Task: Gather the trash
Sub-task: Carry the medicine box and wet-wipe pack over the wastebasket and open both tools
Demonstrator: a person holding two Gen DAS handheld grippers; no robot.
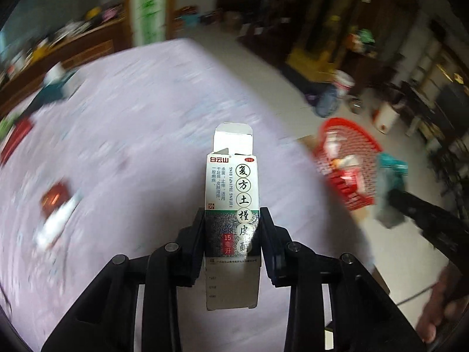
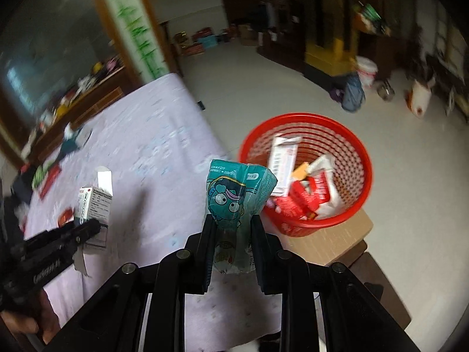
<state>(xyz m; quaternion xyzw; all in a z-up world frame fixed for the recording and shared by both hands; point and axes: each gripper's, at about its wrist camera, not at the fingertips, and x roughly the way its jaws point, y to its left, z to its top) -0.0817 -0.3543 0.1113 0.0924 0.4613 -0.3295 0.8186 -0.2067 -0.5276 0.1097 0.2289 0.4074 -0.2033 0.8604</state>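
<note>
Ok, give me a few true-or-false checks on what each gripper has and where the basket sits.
1. The left gripper holds a medicine box with its top flap open. True.
2. The right gripper is empty. False: its jaws are shut on a teal snack packet.
3. The red basket already holds trash. True.
4. The basket sits on the purple-covered table. False: it rests on a separate low brown surface beside it.
5. No trash remains on the table. False: small red items lie there.
</note>
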